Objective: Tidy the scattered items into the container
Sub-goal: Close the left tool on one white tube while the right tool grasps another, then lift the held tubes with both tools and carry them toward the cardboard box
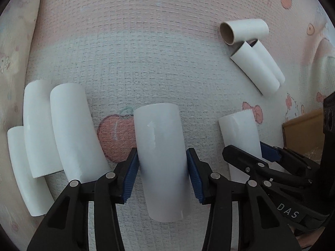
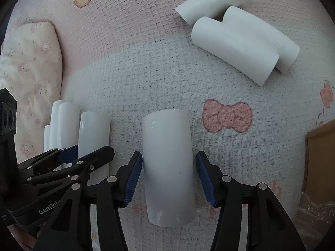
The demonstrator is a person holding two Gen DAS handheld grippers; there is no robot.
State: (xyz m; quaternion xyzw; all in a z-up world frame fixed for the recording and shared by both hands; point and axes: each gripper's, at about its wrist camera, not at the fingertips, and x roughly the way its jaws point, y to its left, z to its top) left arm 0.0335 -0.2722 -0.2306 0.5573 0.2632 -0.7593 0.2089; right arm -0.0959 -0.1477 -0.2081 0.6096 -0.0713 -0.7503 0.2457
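Your left claw (image 1: 162, 172) straddles a white tube (image 1: 161, 159) lying on the waffle-weave blanket (image 1: 146, 62); its blue pads look to be just meeting the tube's sides. Your right claw (image 2: 169, 177) stands apart around a second tube (image 2: 168, 165), its right pad clear of it. These hollow card tubes are probably light, smooth and crushable, so grip mid-length, gently. Farther off lie three more tubes (image 2: 236, 48). The cardboard box (image 2: 320, 159) sits at the right edge.
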